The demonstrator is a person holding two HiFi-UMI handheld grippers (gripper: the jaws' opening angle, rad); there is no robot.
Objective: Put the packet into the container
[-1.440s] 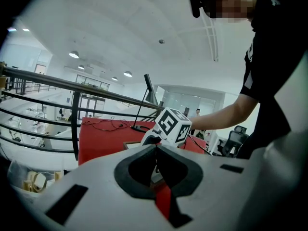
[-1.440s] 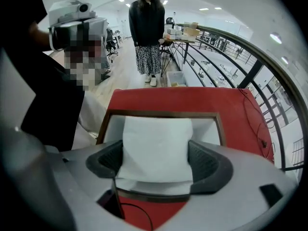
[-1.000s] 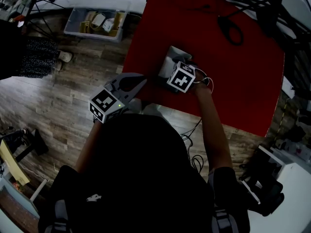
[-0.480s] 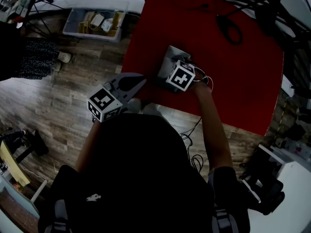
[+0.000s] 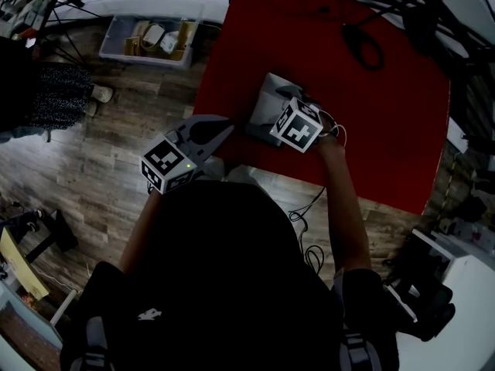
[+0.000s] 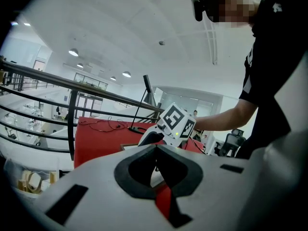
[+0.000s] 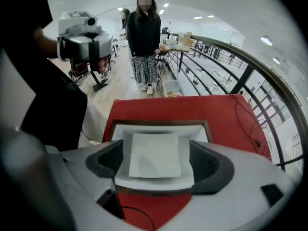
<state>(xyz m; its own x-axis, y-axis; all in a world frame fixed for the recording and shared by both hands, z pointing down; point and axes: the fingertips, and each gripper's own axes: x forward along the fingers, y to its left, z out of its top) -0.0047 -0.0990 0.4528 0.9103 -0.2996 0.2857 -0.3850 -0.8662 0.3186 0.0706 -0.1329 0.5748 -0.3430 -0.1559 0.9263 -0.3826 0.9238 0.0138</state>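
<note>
A shallow white container (image 7: 159, 127) with a dark rim stands on the red table (image 5: 387, 130) near its left edge. A flat white packet (image 7: 155, 154) lies inside it. My right gripper (image 7: 155, 148) hovers just above the packet, open, with one jaw on each side and neither touching it. In the head view this gripper (image 5: 288, 107) and its marker cube cover part of the container (image 5: 267, 99), so the packet cannot be made out there. My left gripper (image 5: 229, 127) is held off the table's left edge over the floor; its jaws (image 6: 156, 147) are shut with nothing between them.
A clear bin (image 5: 151, 37) with several items sits on the wooden floor beyond the table's left side. A black cable loop (image 5: 367, 49) lies at the far end of the table. A person (image 7: 144, 37) stands past the table. Metal railings (image 7: 250, 71) run along the right.
My right gripper has drawn back a little toward me and to the right, uncovering more of the container. The left gripper has stayed where it was.
</note>
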